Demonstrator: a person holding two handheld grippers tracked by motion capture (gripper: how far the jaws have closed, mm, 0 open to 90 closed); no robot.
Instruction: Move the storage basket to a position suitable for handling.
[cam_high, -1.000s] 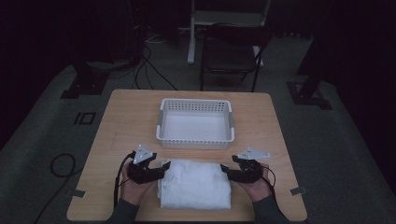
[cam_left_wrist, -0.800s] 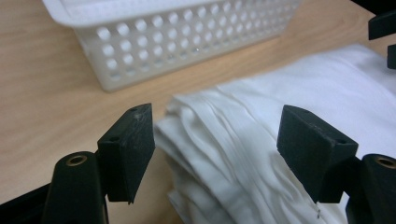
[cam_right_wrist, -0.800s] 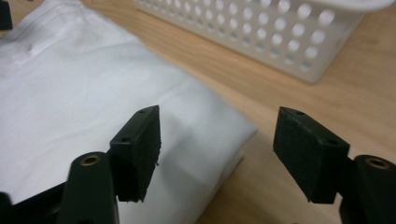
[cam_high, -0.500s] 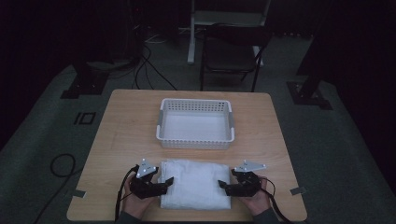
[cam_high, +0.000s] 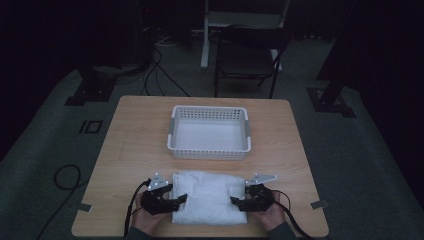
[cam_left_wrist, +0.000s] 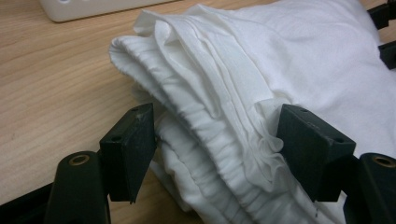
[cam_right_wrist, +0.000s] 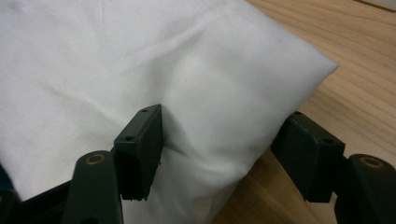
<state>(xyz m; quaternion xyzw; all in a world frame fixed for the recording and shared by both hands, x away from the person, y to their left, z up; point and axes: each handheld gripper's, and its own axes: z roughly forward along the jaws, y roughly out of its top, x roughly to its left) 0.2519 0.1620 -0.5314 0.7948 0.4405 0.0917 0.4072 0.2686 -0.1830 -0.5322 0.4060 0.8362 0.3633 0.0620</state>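
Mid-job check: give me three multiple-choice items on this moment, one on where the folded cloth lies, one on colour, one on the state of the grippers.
1. Where does the folded cloth lie?
A. inside the basket
B. on the table, on the person's side of the basket
C. on the chair

2. What colour is the basket?
A. white
B. blue
C. black

3. How do the jaws of the left gripper and the right gripper stand?
A. both shut flat on the table
B. left open, right shut on the basket
C. both open, one at each side edge of the cloth

Answers:
1 B, since the high view shows the cloth on the table short of the basket.
2 A, since its rim and walls are white.
3 C, since each gripper view shows two jaws apart with cloth between them.
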